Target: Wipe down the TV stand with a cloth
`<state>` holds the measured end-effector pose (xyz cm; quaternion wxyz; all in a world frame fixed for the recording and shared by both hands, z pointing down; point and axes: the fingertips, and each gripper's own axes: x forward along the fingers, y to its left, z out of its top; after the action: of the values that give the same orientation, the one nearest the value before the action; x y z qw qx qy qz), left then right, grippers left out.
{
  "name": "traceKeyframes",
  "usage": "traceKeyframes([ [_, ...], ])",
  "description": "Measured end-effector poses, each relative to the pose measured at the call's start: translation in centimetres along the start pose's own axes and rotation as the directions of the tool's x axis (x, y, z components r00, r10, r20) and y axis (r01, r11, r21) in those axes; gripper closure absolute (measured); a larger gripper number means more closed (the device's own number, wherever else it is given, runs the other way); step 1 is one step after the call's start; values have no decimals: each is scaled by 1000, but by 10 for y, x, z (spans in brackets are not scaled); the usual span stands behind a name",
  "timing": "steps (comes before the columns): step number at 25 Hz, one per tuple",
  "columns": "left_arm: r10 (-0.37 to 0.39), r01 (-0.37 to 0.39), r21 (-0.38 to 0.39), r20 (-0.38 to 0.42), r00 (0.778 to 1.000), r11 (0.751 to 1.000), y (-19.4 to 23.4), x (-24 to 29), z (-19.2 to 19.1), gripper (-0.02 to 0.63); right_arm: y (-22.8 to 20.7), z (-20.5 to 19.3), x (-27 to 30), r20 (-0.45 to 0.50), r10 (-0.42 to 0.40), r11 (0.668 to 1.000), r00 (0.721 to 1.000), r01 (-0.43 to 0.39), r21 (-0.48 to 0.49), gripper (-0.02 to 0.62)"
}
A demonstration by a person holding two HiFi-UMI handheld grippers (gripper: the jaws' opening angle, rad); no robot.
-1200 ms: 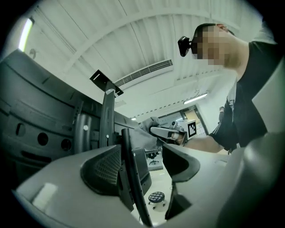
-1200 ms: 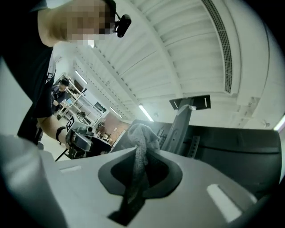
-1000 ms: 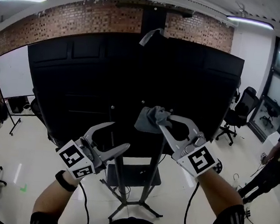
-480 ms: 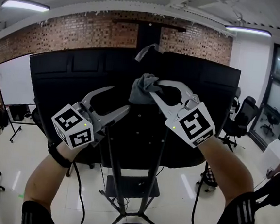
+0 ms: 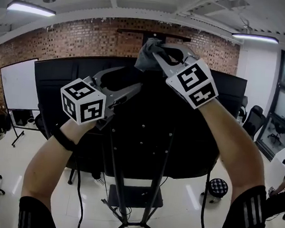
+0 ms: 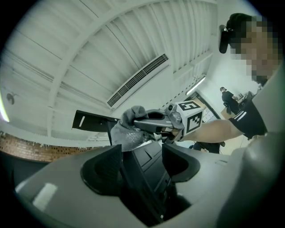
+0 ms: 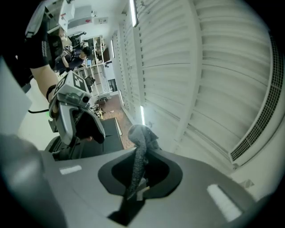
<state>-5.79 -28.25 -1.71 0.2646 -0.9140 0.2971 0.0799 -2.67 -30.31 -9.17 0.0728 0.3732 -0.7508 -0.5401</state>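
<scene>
Open office floor, brick wall [image 5: 80, 36] at the back, a whiteboard [image 5: 15, 82] off to the left, and filling the middle is the dark rear of a big screen [image 5: 185, 134] on its TV stand [image 5: 113, 178]. The right gripper [image 5: 156, 55] is high up at the screen's top edge, jaws clamped on a bunched grey cloth [image 5: 145, 57]; its own view shows the fabric running straight down between them. The left gripper [image 5: 136, 88] hangs lower and just to the left, jaws pressed together with nothing in them.

By the look of it, this is the reach-in with no wiping contact made yet, and I can't tell whether the cloth touches the top edge. The next move calls for pressing the cloth flat on a surface and dragging it along, then working down to the uprights and the base shelf [image 5: 132, 197].
</scene>
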Motion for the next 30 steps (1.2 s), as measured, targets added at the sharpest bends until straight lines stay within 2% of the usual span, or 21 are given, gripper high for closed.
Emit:
traceKeyframes([
  [6, 30, -30, 15, -1, 1000, 999, 10, 13, 9, 299, -18, -11, 17, -69, -56, 994, 996, 48, -102, 572],
  [12, 44, -44, -16, 1, 999, 999, 25, 19, 10, 299, -32, -34, 40, -149, -97, 975, 984, 64, -213, 572],
  [17, 27, -28, -18, -48, 998, 999, 20, 22, -14, 299, -16, -44, 40, -152, -96, 958, 984, 50, -284, 572],
  [25, 17, -19, -70, -37, 999, 997, 18, 21, -24, 299, 10, -56, 38, -146, -92, 896, 985, 18, -444, 574],
  [30, 11, -14, -114, -29, 1000, 993, 17, 19, -31, 299, 23, -66, 36, -154, -71, 876, 985, -13, -483, 574],
])
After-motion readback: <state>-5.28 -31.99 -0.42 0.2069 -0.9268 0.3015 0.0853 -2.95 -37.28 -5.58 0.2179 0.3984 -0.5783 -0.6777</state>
